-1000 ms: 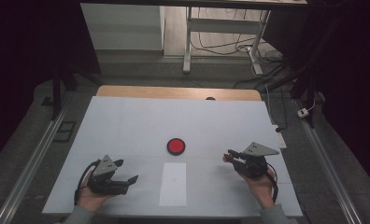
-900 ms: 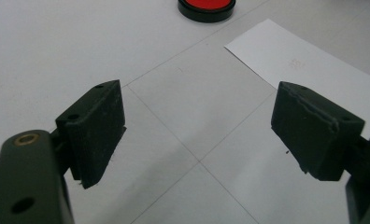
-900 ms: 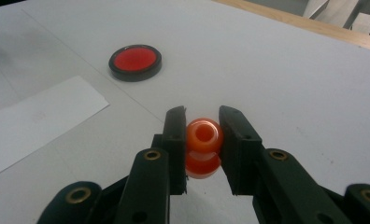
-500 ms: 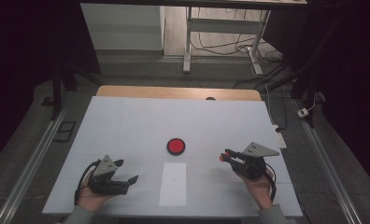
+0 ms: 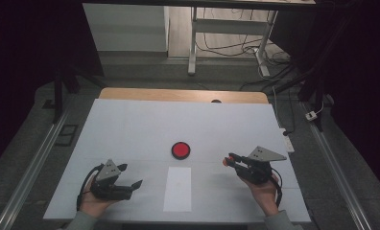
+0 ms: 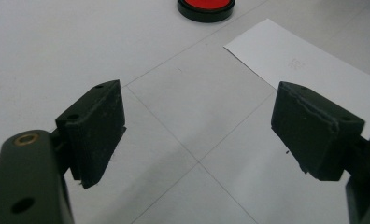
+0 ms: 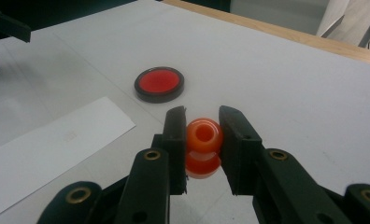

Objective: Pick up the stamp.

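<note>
We have an orange bead [image 7: 203, 135], a small ring with a hole through it, pinched between the jaws of the right gripper [image 7: 202, 140]. Those jaws are closed onto its sides, and the bead hangs just above the bench [image 5: 130, 129], its reflection showing right under it. Gripping it by the flanks leaves the hole facing outward, which we judge keeps it steady for setting down. Ahead of it lies the red disc in its black rim [image 7: 159, 84], apart from the bead and likely the spot we are carrying it toward. Beside that lies a white paper strip [image 5: 177, 189], flat on the bench. Our left gripper [image 5: 130, 176] rests low on the near left, jaws spread wide and holding nothing.
</note>
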